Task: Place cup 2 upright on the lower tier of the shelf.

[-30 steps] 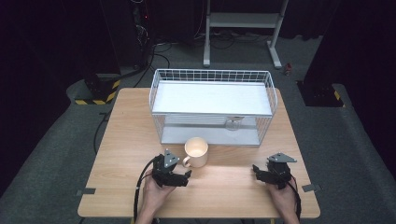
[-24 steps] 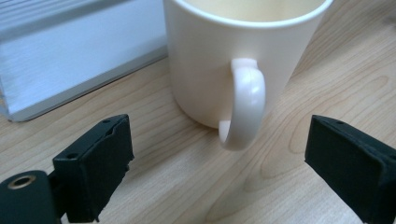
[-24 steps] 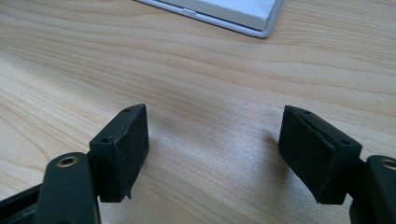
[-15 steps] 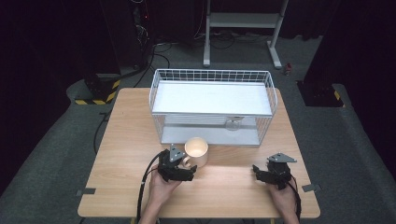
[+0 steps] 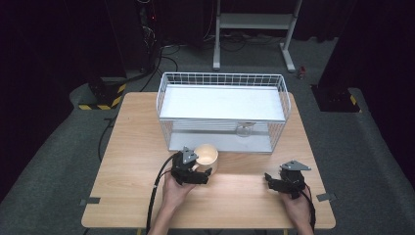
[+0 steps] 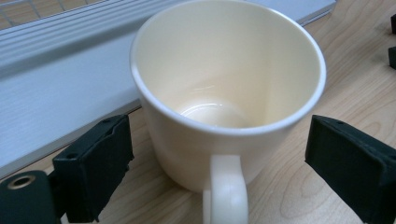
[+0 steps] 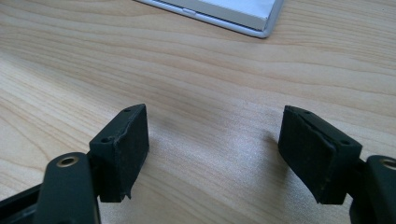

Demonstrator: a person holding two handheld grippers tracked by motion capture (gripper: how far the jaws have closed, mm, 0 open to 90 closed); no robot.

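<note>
The table (image 5: 132, 196) lay bare along its near edge, and the wire basket (image 5: 222, 111) took up the far half, white tray inside, a small clear glass (image 5: 243, 130) standing behind its front mesh. The mug (image 5: 207, 157) stood upright on the wood just before the basket's front wall, near its left half, cream and empty (the left gripper view showed a clean bottom), with the handle turned toward the person. What had changed in the last second was the left gripper (image 5: 203, 172): a second earlier it rested back and to the left of the mug, and now it had slid forward until its jaws stood one on each side of the mug, spread wide and apart from the wall on both sides. The mug itself had not moved. So the reach looked finished and the grasp not yet begun; the likely next step was to close on the body, and since the handle sat midway between the jaws, pointing back at the gripper, the pads would meet the round wall rather than the handle. The right gripper (image 5: 274, 179) had stayed where it was near the table's right front, jaws parted over bare wood, holding nothing.
</note>
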